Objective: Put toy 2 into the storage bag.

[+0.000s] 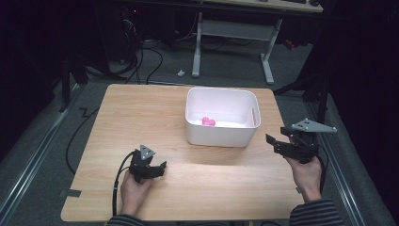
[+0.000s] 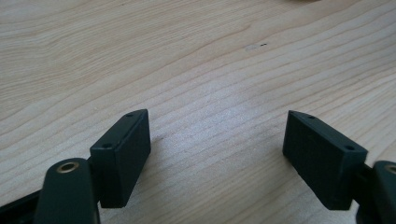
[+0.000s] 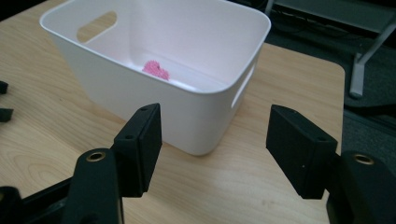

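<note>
A white plastic bin (image 1: 221,136) stands on the wooden table (image 1: 141,113), right of centre. A small pink object (image 1: 208,121) lies on its floor; the right gripper view looks into the bin (image 3: 187,112) and shows the pink object (image 3: 155,70) there too. My left gripper (image 1: 163,165) rests low on the table near the front left, open, with bare wood between its jaws (image 2: 217,140). My right gripper (image 1: 269,141) is held just right of the bin near the table's right edge, open and empty (image 3: 215,140).
The bin has cut-out handles (image 3: 95,25) in its short walls. Beyond the table's far edge are a white desk frame (image 1: 230,42) and cables (image 1: 141,61) on grey floor. A cable (image 1: 117,183) trails from the left gripper toward the front edge.
</note>
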The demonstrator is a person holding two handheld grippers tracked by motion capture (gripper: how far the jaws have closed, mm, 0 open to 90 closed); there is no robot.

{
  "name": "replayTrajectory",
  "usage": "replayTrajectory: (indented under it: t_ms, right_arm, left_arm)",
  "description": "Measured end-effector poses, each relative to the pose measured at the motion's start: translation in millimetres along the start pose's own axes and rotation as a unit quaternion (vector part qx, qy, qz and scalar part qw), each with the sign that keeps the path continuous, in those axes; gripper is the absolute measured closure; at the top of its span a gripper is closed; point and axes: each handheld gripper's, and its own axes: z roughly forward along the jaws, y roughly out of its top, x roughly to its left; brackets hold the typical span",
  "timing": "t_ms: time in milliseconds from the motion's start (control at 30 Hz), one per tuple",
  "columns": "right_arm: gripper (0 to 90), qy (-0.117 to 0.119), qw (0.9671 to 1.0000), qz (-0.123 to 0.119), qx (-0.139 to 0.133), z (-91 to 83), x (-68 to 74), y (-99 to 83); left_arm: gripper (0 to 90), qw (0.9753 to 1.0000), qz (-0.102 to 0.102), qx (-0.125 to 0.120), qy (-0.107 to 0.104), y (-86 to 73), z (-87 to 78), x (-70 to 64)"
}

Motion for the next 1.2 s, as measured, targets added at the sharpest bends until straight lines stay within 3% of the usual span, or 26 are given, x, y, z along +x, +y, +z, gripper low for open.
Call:
replayTrajectory:
  t_ms: [467,767,1200]
  right_arm:
    - [36.6,0.005,0.9987,0.049,0.009,8.2,-9.7,-46.4]
    - [36.9,0.008,0.9976,0.063,0.026,27.8,-6.6,-68.0]
    - [37.5,0.007,0.9961,0.075,0.045,57.1,1.7,-84.9]
  left_arm:
    - [23.7,1.0,0.001,0.0,0.0,0.0,0.0,0.1]
    - [23.6,1.0,0.0,0.0,0.0,0.0,0.0,0.1]
    - [23.6,1.0,0.0,0.0,0.0,0.0,0.0,0.1]
